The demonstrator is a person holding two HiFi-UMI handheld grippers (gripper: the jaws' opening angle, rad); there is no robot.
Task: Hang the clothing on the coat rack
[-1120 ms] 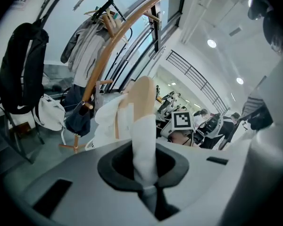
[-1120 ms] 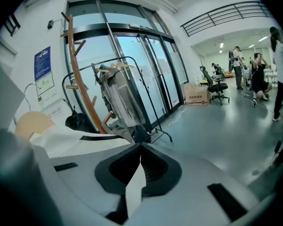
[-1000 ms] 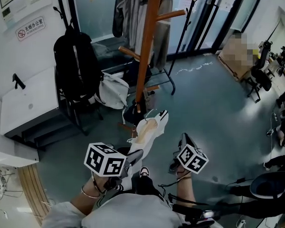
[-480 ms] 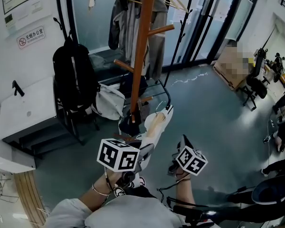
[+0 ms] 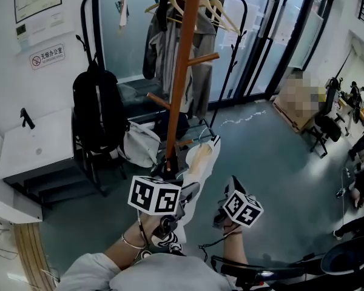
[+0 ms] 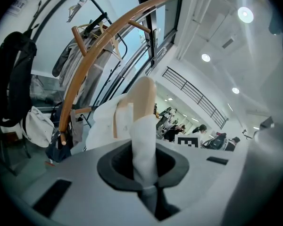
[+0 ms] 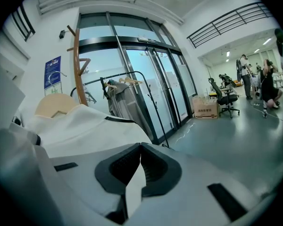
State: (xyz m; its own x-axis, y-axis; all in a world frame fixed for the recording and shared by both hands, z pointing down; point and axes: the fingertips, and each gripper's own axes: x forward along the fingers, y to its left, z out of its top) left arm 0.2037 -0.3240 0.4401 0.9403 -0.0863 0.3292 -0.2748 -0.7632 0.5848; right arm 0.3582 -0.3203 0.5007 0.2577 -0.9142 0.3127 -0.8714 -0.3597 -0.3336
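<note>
A white garment point(image 5: 197, 171) with a tan collar lining hangs between my two grippers, just in front of the wooden coat rack point(image 5: 181, 71). My left gripper point(image 5: 187, 194) is shut on a bunched fold of the white cloth point(image 6: 142, 145), and the collar stands up ahead of it. In the left gripper view the coat rack's pole and pegs point(image 6: 92, 55) arch up to the left. My right gripper point(image 5: 225, 204) is shut on a thin edge of the same garment point(image 7: 80, 126), which spreads off to its left. Beyond it, in the right gripper view, stands the rack's pole point(image 7: 77, 65).
A black backpack point(image 5: 97, 105) hangs on a dark stand at the left, with a white bag point(image 5: 142, 145) beside it. Grey jackets point(image 5: 197, 53) hang on a black rail behind the rack. A white cabinet point(image 5: 30, 147) stands far left. Office chairs point(image 5: 324, 105) stand at the right.
Both grippers have risen with the garment and carried it closer to the coat rack's pole. The head view has tilted up, showing more of the rail and hangers.
</note>
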